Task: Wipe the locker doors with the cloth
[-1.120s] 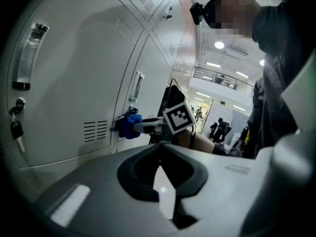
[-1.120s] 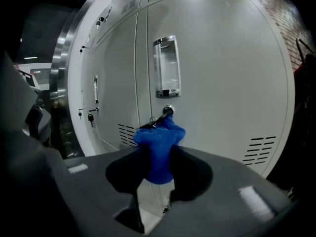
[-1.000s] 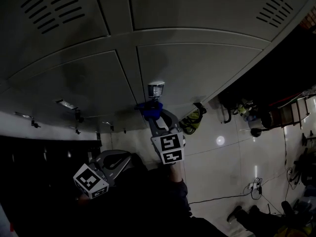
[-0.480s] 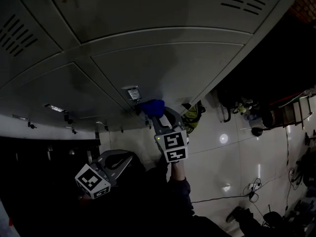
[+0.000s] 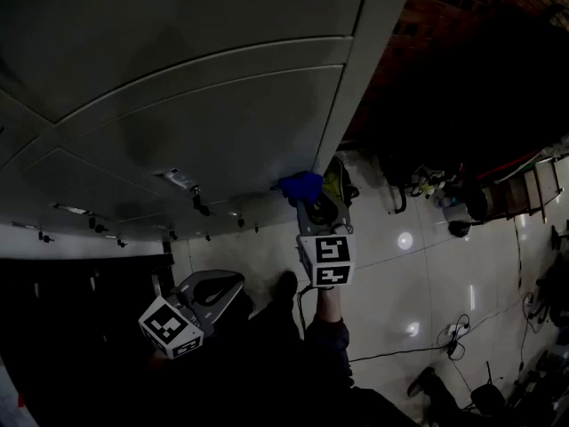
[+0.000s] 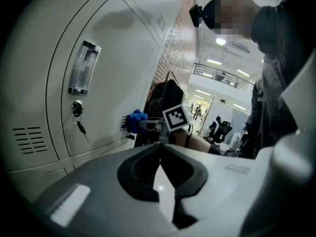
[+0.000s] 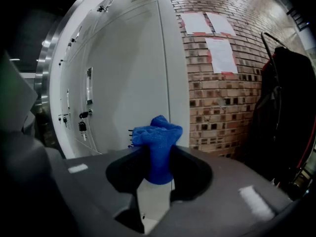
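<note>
A blue cloth (image 7: 159, 141) is bunched between the jaws of my right gripper (image 7: 157, 156), which is shut on it. In the head view the cloth (image 5: 300, 186) sits at the right edge of the grey locker doors (image 5: 222, 123), near a door's lower corner, with the right gripper (image 5: 308, 203) behind it. Whether the cloth presses on the metal, I cannot tell. My left gripper (image 5: 218, 285) hangs low and away from the lockers, shut with nothing in it (image 6: 159, 154). From there I see the cloth (image 6: 135, 121) by the door's vent slots.
A door handle (image 6: 84, 67) and a lock with a hanging key (image 6: 77, 110) lie left of the cloth. Right of the lockers stand a brick wall (image 7: 222, 83) with papers (image 7: 207, 23) and a dark hanging coat (image 7: 289, 102). Shoes and cables lie on the tiled floor (image 5: 418, 274).
My right gripper has carried the cloth rightward across the locker door to the far right edge of the lockers. The left gripper has stayed low in about the same place.
</note>
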Tool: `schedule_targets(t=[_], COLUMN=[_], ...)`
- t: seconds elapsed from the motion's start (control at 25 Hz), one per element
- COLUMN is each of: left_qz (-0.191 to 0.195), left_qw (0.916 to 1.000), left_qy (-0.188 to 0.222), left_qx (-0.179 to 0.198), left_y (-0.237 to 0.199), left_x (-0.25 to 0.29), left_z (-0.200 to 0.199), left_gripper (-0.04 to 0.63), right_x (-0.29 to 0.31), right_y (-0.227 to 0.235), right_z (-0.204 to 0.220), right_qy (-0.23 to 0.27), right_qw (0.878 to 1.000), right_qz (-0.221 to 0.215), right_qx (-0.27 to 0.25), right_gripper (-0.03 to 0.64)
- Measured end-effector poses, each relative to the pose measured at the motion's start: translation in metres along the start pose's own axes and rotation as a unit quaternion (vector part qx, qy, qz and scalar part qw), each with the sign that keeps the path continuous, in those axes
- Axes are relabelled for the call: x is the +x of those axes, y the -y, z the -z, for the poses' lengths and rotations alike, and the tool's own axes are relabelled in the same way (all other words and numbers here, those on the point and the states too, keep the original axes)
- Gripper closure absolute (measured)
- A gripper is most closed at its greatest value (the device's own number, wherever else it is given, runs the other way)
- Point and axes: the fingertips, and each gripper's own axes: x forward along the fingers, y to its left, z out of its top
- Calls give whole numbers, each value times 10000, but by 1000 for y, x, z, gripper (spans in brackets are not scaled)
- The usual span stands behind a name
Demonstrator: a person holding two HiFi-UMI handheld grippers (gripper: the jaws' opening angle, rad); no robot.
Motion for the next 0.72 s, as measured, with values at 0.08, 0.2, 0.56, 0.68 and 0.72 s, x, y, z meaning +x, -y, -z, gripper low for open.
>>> schedule_targets(t=[0.08,0.2,0.56,0.68,0.72], left_qz=[-13,-55,-55,63,74], left_qw=[10000,10000,9999,9999,9999], left_qy=[-6,16,30,35,41], left_qx=[0,-14,-113,-124,-109], left_y=[4,9,20,22,22], left_x=[9,18,13,2,-3], left_z=[-2,-5,5,14,15], left_gripper=[598,598,598,598,598], right_x=[-3,-4,-11,-16,-17], right_y=[11,17,14,1,-5], right_z=[1,2,3,4,4], right_qy=[16,38,100,100,94], right_qw=[10000,10000,9999,9999,9999], right_qz=[34,-22,-34,-16,-16], right_qx=[30,44,85,54,48], right_gripper=[497,497,499,499,499])
